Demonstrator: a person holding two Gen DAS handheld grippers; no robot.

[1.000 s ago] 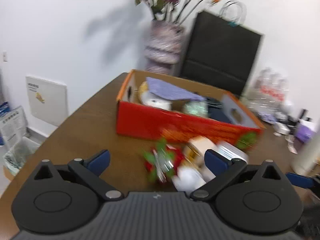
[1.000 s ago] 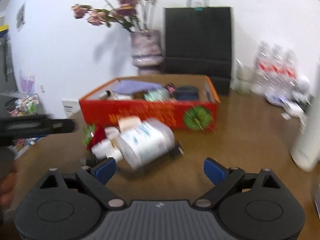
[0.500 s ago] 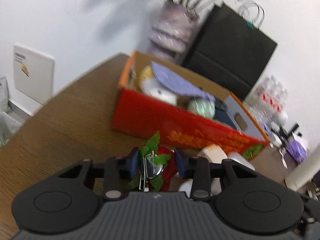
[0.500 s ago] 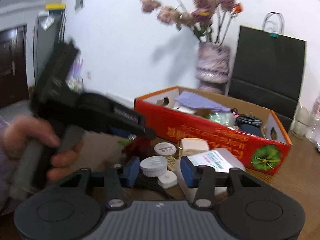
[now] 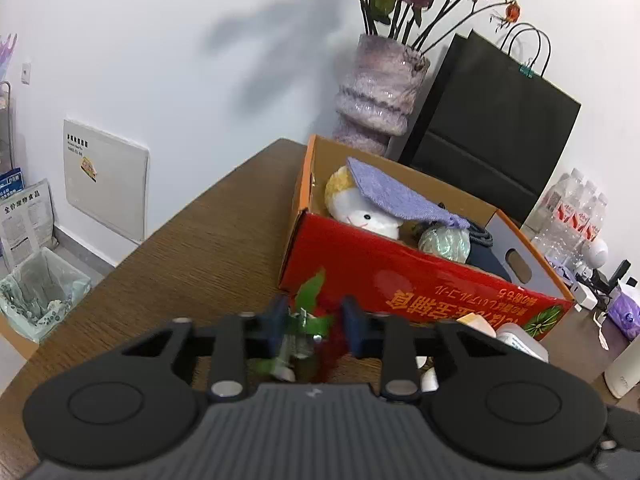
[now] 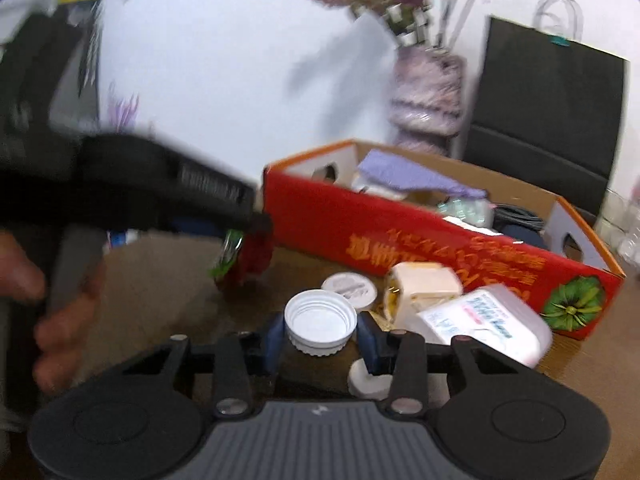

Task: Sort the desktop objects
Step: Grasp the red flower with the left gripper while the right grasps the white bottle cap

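Your left tool (image 5: 310, 330) is clamped on the red-and-green ornament (image 5: 308, 320), a leafy, foil-looking trinket pinched between the blue pads, and the right wrist view shows it lifted off the desk (image 5: 192, 248) just in front of the near-left corner of the red cardboard box (image 5: 400, 276). Your right tool (image 6: 320, 338) is closed around the white bottle cap (image 6: 320, 322), open side up, with both pads against its ribbed rim; whether it has left the desk I cannot tell. So both pickups look made, and the step in hand is the carry to the box. That box already holds a plush toy (image 5: 360, 208), a purple cloth (image 5: 396, 196) and a coiled cable (image 6: 516, 216), so aim for a free gap and clear the front wall before you let go. The ornament's leaves look flimsy and could catch on the rim. Still loose near the box are a flat round lid (image 6: 350, 286), a cream packet (image 6: 424, 290), a white labelled tub (image 6: 484, 326) and a small white knob (image 6: 366, 378).
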